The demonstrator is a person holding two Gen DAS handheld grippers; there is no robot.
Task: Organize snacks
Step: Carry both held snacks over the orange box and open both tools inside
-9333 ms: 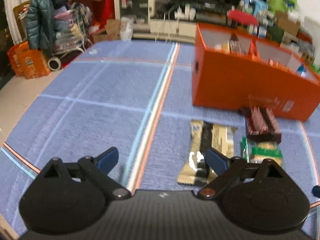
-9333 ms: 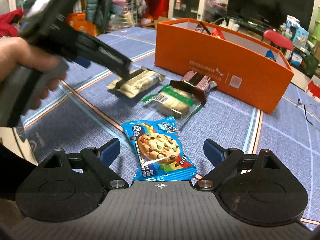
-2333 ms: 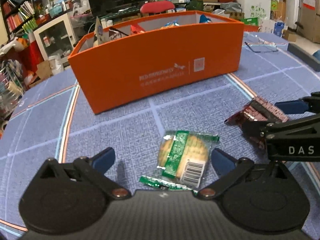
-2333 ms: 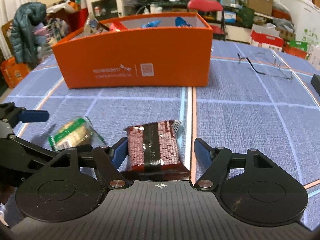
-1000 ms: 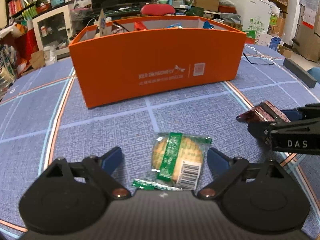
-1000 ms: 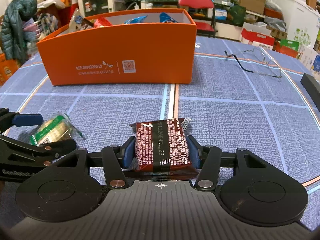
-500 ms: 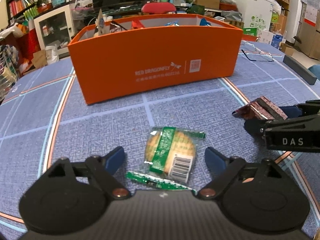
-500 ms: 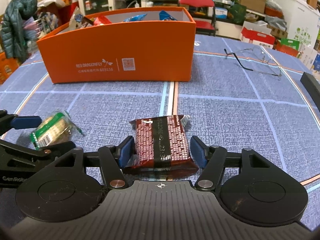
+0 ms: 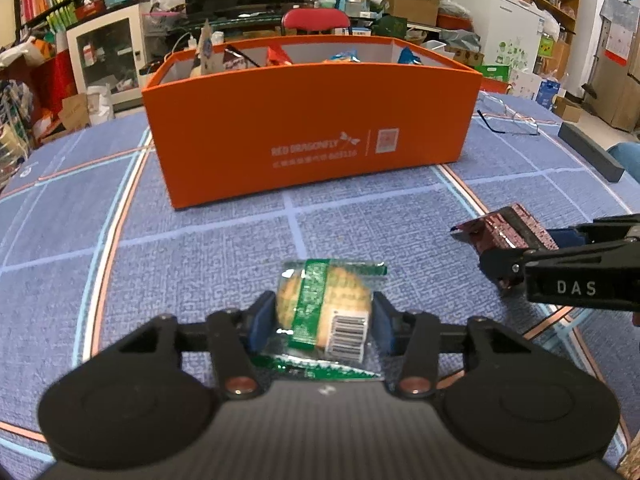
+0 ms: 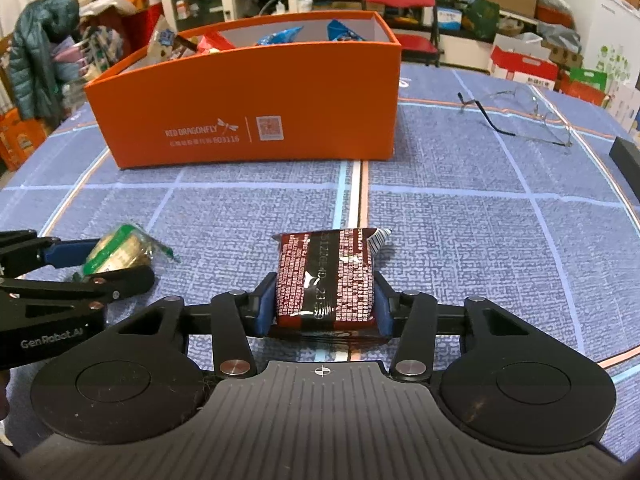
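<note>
box [image 9: 312, 128] behind | biscuit packet [image 9: 324, 312] left | wafer pack [image 10: 326, 276] right | glasses [image 10: 516, 116] far right

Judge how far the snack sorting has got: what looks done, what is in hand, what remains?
Done: several packets already sit in the orange box. In hand: the left gripper is closing its jaws on the green-striped biscuit packet, the right gripper on the dark red snack packet. Left: both still need lifting into the box.

hidden: snacks [image 9: 340, 55] in orange box [image 9: 312, 128] — mostly behind wall
</note>
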